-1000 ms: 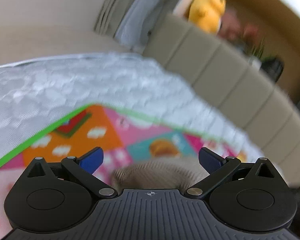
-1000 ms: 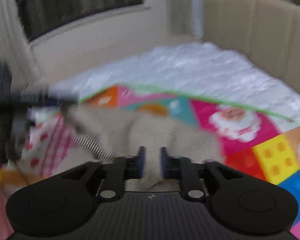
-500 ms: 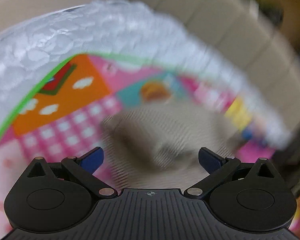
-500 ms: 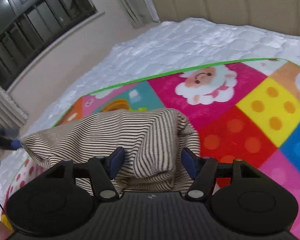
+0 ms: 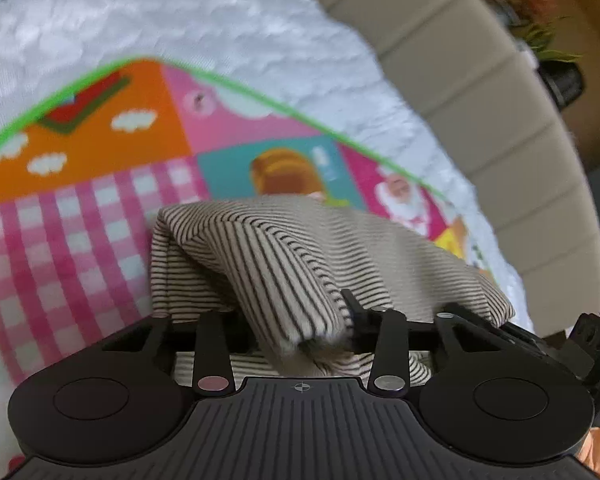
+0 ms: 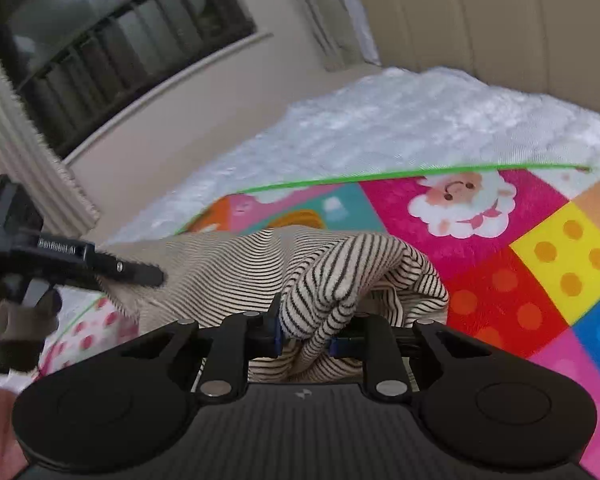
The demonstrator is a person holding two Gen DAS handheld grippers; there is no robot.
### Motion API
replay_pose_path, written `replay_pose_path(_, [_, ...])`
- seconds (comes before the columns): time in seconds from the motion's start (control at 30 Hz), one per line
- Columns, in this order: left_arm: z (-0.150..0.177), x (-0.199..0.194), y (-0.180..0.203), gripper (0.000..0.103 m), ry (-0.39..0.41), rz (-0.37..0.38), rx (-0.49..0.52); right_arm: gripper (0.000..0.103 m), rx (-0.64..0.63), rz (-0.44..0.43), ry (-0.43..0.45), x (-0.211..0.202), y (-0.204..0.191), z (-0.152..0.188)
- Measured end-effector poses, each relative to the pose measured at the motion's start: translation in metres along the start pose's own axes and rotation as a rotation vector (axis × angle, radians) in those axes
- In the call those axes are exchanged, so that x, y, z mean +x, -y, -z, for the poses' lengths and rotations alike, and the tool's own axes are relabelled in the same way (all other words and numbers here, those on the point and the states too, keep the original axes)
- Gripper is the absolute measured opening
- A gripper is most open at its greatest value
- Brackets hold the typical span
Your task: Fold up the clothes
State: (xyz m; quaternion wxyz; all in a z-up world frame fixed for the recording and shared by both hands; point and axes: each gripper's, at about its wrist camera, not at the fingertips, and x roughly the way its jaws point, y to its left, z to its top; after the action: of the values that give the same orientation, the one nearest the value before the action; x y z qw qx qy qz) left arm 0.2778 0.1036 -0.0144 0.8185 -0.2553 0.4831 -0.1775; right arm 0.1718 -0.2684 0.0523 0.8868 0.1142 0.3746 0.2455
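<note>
A beige garment with thin black stripes lies bunched on a colourful play mat. My left gripper is shut on a fold of it at its near left edge. The cloth hides the fingertips. In the right wrist view the same striped garment is pinched in my right gripper, which is shut on a thick fold at its near right side. The left gripper shows there too, at the garment's left edge. The cloth hangs stretched between the two.
The play mat lies on a white quilted bedspread. A beige padded headboard runs along the right. A wall with a dark window stands beyond the bed. A plant stands behind the headboard.
Both grippers were open half a second ago and have closed on the striped garment. The cloth has lifted off the mat and pulled closer to both cameras.
</note>
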Motion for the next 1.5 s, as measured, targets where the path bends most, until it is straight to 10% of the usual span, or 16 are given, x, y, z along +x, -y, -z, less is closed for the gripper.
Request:
replay_pose_path(0.2, [0.044,-0.046,0.02,0.041,-0.022,0.002,0.065,0.019,0.006,0.006,-0.042,-0.04,-0.013,0.032])
replay_pose_path(0.5, [0.109,-0.008,-0.016,0.048,-0.073,-0.165,0.012,0.037,-0.077,0.154,-0.066,-0.04,-0.025,0.074])
replay_pose_path(0.67, [0.112,-0.033,0.002,0.081,0.001,-0.241,0.087,0.062,-0.127,0.233,-0.064,-0.041,-0.032,0.093])
replay_pose_path(1.0, [0.136,-0.052,0.037,0.094,-0.013,-0.141,0.05,0.087,-0.19,0.245,0.083,-0.053,-0.046,0.088])
replay_pose_path(1.5, [0.129,0.024,0.01,0.094,-0.1,-0.12,-0.105,0.089,-0.202,0.346,-0.099,-0.009,-0.02,0.107])
